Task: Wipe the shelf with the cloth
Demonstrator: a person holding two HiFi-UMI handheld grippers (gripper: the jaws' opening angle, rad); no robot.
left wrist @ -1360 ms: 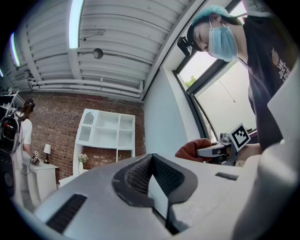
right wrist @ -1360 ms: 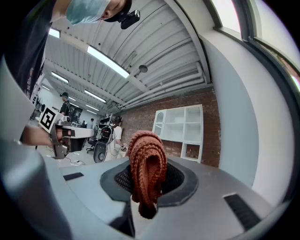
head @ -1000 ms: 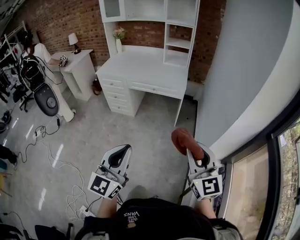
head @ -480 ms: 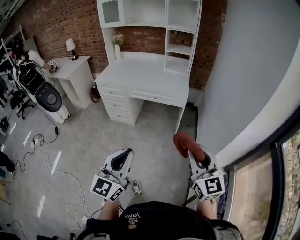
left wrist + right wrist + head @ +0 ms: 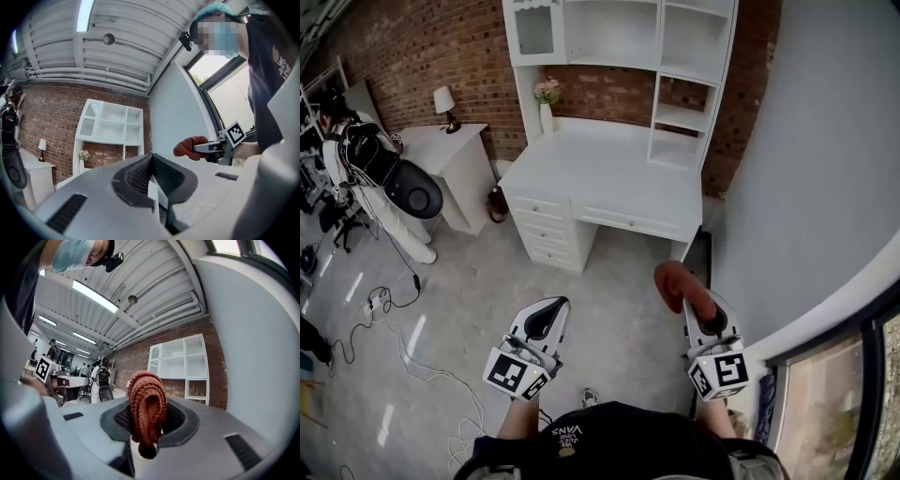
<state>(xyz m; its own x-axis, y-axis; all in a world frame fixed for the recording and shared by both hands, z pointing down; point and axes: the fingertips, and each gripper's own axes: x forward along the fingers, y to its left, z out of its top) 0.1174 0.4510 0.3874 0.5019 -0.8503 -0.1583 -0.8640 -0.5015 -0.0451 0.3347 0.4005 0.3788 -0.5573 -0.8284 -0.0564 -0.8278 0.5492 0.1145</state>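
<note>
Rust-red knitted cloth (image 5: 678,284) sits pinched in the right claw (image 5: 696,305) at 4 o'clock, the left claw (image 5: 547,309) is clenched on nothing, and the white shelf (image 5: 679,111) at 12 o'clock has come nearer, so wiping looks close but not started.

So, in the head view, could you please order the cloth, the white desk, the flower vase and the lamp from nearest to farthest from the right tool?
1. cloth, gripped in the right tool
2. white desk, ahead, slightly left
3. flower vase, desk's back left
4. lamp, on the side table, far left
</note>
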